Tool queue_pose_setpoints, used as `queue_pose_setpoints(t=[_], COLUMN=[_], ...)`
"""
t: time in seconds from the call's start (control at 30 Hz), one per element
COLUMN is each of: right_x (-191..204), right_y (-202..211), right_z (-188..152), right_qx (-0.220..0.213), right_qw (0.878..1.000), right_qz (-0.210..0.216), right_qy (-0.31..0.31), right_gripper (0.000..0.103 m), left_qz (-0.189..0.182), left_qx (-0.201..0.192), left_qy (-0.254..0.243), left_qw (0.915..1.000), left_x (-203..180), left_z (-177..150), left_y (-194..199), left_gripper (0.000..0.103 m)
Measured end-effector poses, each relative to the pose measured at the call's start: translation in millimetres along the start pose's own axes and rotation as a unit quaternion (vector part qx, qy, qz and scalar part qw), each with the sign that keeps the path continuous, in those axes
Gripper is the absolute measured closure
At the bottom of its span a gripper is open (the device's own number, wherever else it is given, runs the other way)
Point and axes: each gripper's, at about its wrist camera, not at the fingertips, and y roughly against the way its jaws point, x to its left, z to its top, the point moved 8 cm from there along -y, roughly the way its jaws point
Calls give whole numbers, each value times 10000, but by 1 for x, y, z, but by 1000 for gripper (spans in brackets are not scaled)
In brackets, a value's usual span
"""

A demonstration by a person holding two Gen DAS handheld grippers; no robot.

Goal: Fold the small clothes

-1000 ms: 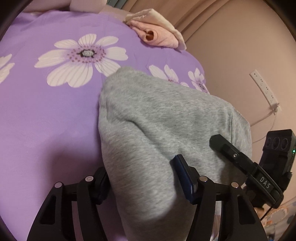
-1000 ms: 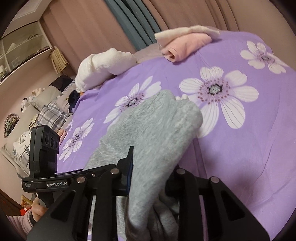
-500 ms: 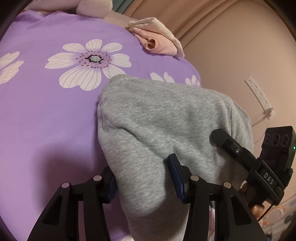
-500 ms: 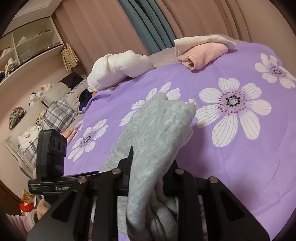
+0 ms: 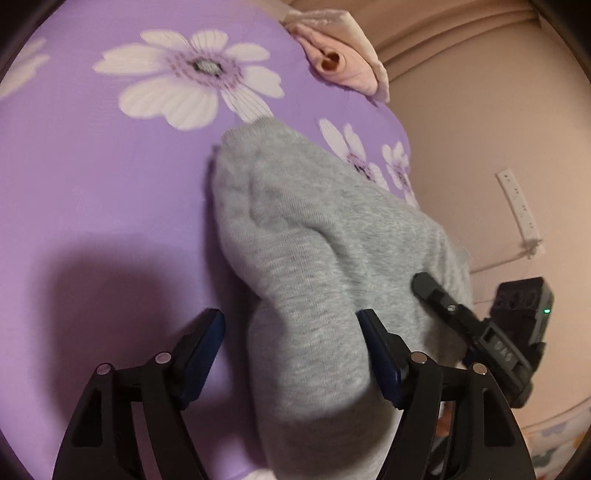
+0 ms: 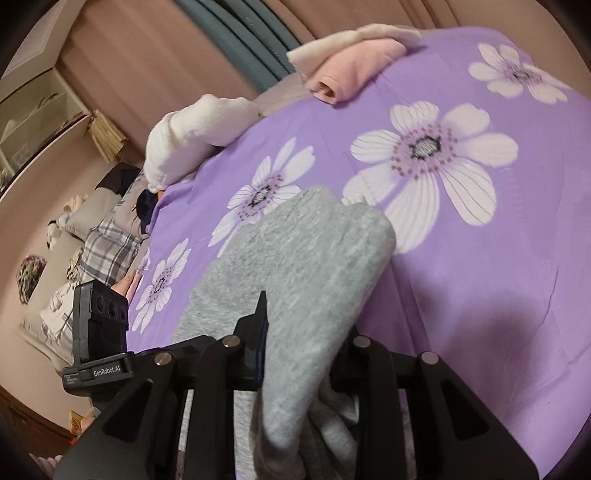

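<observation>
Now left claw [image 5: 291, 343] opening round grey garment [image 5: 325, 251], right claw [image 6: 299, 332] seemingly clamped.

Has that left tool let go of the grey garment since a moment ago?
Yes. The left tool is opening: its left pad, earlier against the grey garment, now stands clear of it over the purple bedspread; the right pad touches it.

A: What's the right gripper [image 6: 301, 332] doing?

B: It's clamped on a bunched fold of the grey garment [image 6: 306, 258]. The cloth runs from between its jaws out over the purple flowered bedspread [image 6: 498, 258].

A: And the far side of the bed?

B: A rolled pink garment [image 6: 354, 68] under a cream cloth [image 6: 369, 33], and a white bundle [image 6: 195, 136] to their left.

A: Anything at the left edge?

B: The other gripper [image 6: 98, 332], beside plaid bedding [image 6: 110, 247].
</observation>
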Motion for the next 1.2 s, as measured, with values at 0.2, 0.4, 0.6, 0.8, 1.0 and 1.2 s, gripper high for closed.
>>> queue_pose_setpoints(t=[0.2, 0.4, 0.6, 0.8, 1.0, 1.2], right_x=[-3, 19, 48, 78, 104, 119], right_y=[-4, 7, 12, 2, -14, -31], right_z=[-5, -1, 11, 21, 23, 24], right_qx=[144, -83, -318, -411, -369, -325], right_qw=[9999, 9993, 9969, 9948, 9932, 9923], right_qz=[-29, -52, 100, 338, 478, 604], right_qy=[-68, 350, 715, 864, 994, 1033], right_gripper=[76, 78, 79, 79, 79, 79], left_qz=[-37, 123, 340, 530, 675, 778], left_qx=[167, -140, -495, -757, -897, -989], left_qy=[-270, -467, -762, -818, -760, -681], left_qw=[9995, 9987, 9953, 9924, 9908, 9897], left_x=[-16, -22, -28, -19, -5, 9], left_z=[-7, -4, 11, 26, 36, 41], left_y=[-18, 0, 30, 57, 77, 88], left_gripper=[44, 51, 51, 51, 51, 51])
